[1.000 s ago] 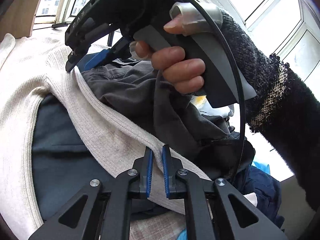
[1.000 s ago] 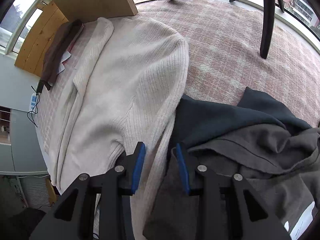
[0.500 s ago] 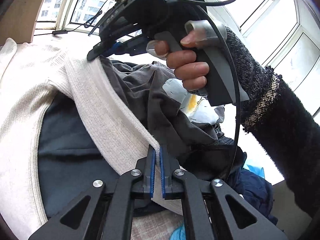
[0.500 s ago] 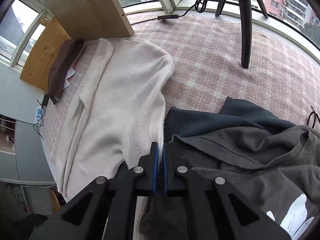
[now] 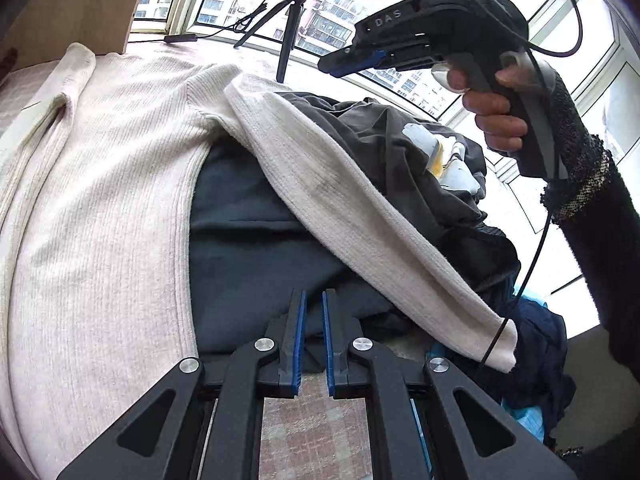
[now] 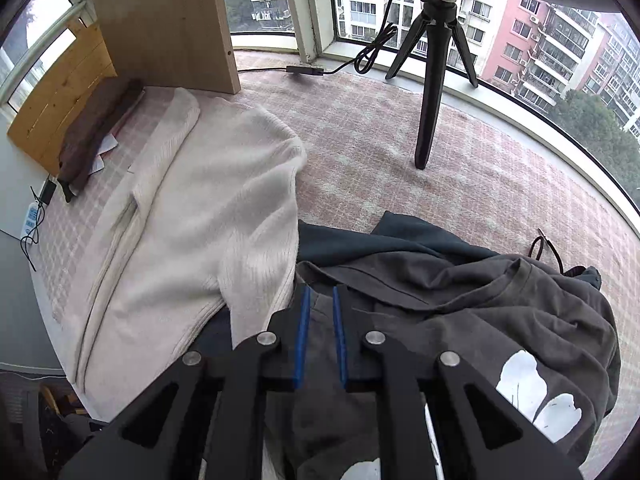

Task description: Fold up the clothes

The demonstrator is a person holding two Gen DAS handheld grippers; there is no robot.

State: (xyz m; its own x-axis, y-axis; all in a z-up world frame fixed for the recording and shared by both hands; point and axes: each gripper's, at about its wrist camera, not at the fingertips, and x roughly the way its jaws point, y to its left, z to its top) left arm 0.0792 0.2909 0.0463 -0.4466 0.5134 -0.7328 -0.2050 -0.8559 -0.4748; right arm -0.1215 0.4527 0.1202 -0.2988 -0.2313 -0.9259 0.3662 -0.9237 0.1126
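A cream ribbed sweater (image 5: 100, 200) lies spread on the checked surface; one sleeve (image 5: 360, 216) stretches across a pile of dark clothes. It also shows in the right wrist view (image 6: 192, 208). My left gripper (image 5: 313, 300) is slightly open and empty, hovering over a dark teal garment (image 5: 256, 256) beside the sleeve. My right gripper (image 6: 320, 296) is slightly open and empty, raised above a dark grey T-shirt (image 6: 460, 320) with a white print. The right gripper also shows in the left wrist view (image 5: 344, 64), held high above the pile.
A black tripod (image 6: 432, 80) stands on the checked cloth (image 6: 460, 168) near the window. A wooden board (image 6: 168, 20) stands at the back left, with a brown item (image 6: 96, 128) beside it. A navy garment (image 5: 540, 352) lies at the pile's right edge.
Both grippers have let go of the cream sleeve and opened slightly. The sleeve has dropped onto the dark pile. The right gripper has risen and pulled back; the left has drawn back too.
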